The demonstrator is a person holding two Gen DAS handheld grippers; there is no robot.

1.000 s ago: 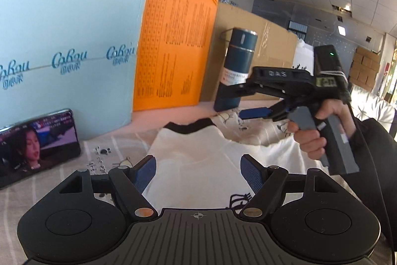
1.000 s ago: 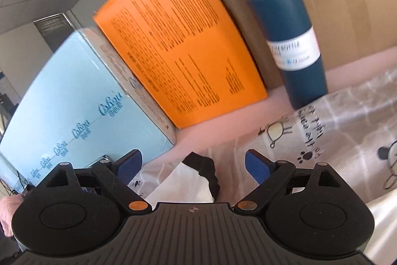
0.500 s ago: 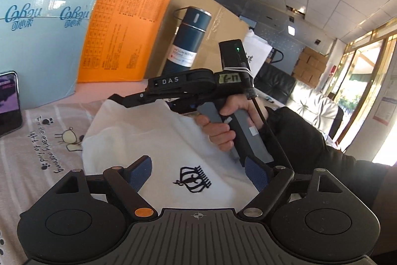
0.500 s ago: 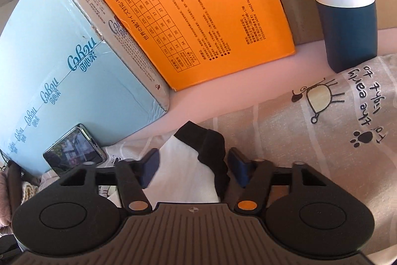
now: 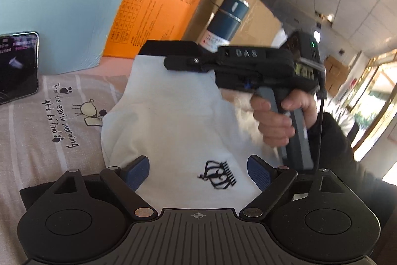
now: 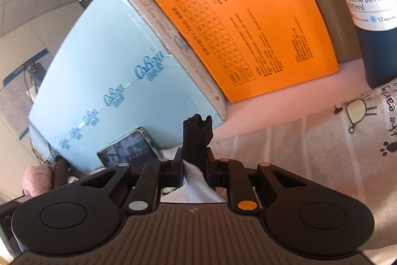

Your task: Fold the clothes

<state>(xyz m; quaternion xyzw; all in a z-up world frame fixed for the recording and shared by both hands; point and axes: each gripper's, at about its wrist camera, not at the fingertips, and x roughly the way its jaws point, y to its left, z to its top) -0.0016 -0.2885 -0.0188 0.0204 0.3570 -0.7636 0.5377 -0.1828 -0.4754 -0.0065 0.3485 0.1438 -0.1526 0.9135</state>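
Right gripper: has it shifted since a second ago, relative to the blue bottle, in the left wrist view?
Yes. The right gripper was right of the blue bottle; now its tip is below-left of it, closing on the white shirt's black collar.

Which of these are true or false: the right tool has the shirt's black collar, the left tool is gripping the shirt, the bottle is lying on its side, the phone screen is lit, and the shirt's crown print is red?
1. The right tool pinches the black collar of the white T-shirt. True; its jaws are closing on the fabric.
2. The left tool grips the shirt. False: its jaws are opening, the fabric lying untouched between them.
3. The blue vacuum bottle lies on its side. False: it stands upright beside the orange box.
4. The phone screen is lit. True.
5. The crown print is red. False: it is black.
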